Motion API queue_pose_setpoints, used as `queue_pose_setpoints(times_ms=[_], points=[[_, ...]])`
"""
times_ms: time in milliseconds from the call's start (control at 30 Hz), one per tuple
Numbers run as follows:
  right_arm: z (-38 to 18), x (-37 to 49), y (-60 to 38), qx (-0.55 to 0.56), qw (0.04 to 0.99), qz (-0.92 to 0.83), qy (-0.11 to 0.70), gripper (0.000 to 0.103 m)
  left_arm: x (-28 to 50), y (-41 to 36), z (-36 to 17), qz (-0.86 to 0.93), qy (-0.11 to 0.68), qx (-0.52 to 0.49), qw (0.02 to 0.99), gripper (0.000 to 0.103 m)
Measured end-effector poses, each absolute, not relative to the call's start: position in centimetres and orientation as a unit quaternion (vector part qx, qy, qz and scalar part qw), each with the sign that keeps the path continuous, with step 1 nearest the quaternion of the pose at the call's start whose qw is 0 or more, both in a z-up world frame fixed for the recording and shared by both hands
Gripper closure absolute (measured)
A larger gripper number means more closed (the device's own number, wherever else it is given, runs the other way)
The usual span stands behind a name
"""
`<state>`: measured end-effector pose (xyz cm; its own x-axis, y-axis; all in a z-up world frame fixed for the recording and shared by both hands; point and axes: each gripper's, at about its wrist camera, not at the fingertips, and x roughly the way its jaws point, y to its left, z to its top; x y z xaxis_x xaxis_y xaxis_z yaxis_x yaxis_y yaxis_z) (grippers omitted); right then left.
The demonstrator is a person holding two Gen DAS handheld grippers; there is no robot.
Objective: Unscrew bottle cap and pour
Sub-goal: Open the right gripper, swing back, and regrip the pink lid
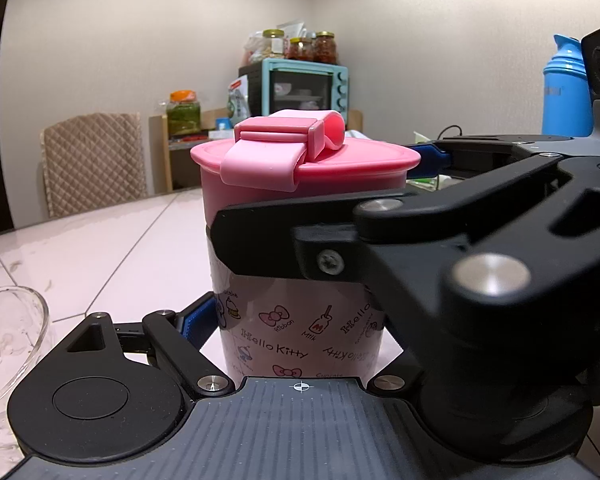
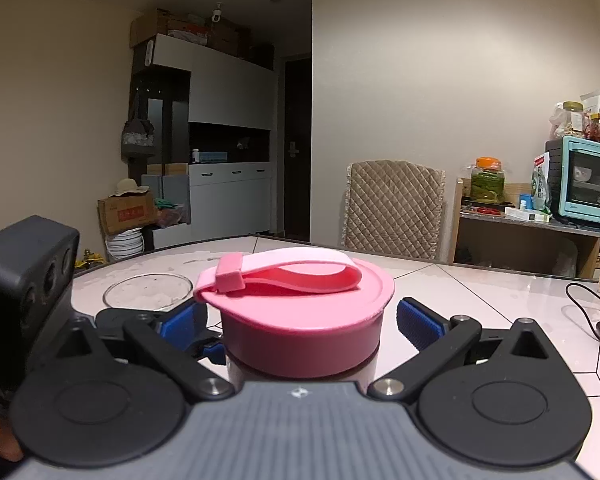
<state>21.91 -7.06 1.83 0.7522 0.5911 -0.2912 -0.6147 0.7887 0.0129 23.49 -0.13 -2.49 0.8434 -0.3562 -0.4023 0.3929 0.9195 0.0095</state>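
Observation:
A pink Hello Kitty bottle (image 1: 300, 332) stands upright on the white tiled table. Its pink screw cap (image 1: 300, 160) with a looped strap is on. My left gripper (image 1: 300, 320) is shut on the bottle's body, low down. My right gripper (image 2: 300, 320) is open, its blue pads (image 2: 415, 322) on either side of the cap (image 2: 303, 320), apart from it. In the left wrist view the right gripper's black arm (image 1: 399, 240) crosses in front of the bottle just under the cap.
A clear glass bowl (image 2: 148, 290) sits on the table left of the bottle, also at the left edge of the left wrist view (image 1: 8, 340). A blue bottle (image 1: 565, 88) stands at the right. A black cable (image 2: 587, 304) lies at the right. A chair (image 2: 393, 208) and shelf with oven stand beyond.

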Motion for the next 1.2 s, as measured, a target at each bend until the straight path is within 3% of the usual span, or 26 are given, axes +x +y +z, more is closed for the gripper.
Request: queue_pose_setpoints(times_ms=[400,700,1200], points=[[2.0,22.0,-7.0,-0.043,0.935,0.322,0.145,0.017,23.6,-0.3,-2.4,-0.195,0.201,0.046,0.959,0.013],[2.3,22.4,-7.8,-0.049,0.92,0.358,0.149,0.018,23.6,-0.4,-2.4,-0.195,0.2,0.046,0.959,0.013],[3.2,27.3,-11.8,-0.093,0.801,0.574,0.142,0.018,23.5,-0.5,-2.4,-0.195,0.2,0.046,0.959,0.013]])
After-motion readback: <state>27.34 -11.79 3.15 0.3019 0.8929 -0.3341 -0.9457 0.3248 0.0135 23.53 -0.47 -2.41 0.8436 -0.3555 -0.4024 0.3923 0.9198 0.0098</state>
